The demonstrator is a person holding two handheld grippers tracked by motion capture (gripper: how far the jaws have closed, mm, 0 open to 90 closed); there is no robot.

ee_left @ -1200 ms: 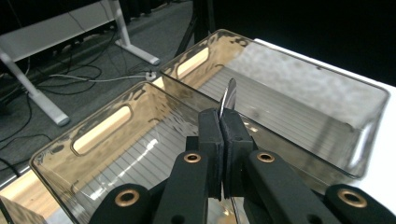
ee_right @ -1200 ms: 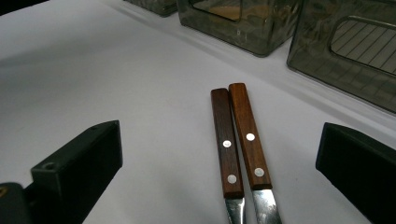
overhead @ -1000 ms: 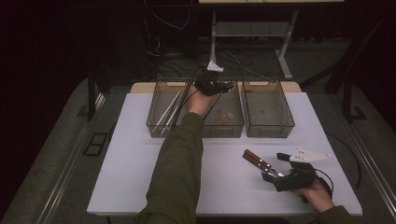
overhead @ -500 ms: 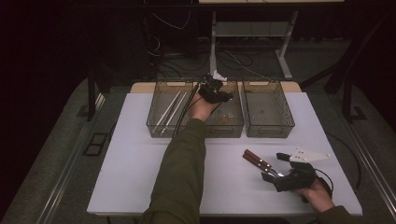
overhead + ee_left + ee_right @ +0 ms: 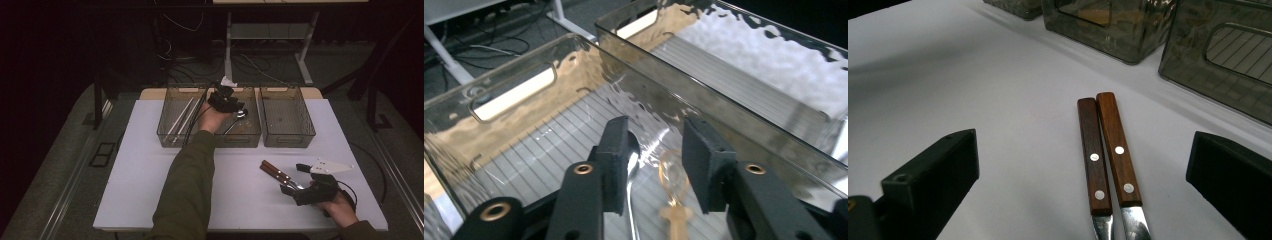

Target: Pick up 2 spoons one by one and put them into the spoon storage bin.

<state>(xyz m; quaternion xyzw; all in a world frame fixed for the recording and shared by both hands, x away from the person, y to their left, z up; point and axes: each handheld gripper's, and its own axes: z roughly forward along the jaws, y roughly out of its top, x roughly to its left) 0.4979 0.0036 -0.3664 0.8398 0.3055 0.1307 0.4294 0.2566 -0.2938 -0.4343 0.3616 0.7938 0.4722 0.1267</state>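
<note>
A white table [image 5: 150,165] carries three clear bins in a row along its far edge. The left bin [image 5: 172,131] holds long metal utensils; the middle bin [image 5: 529,95] has a spoon [image 5: 235,120] lying on its ribbed floor. The left gripper [image 5: 654,150] hangs over that middle bin; its jaws have just been opening and now stand apart, with the spoon below and between them, loose. Near the table's front right lie two wooden-handled knives [image 5: 1108,155] side by side, touching, between the wide-open jaws of the right gripper [image 5: 300,186], unheld.
</note>
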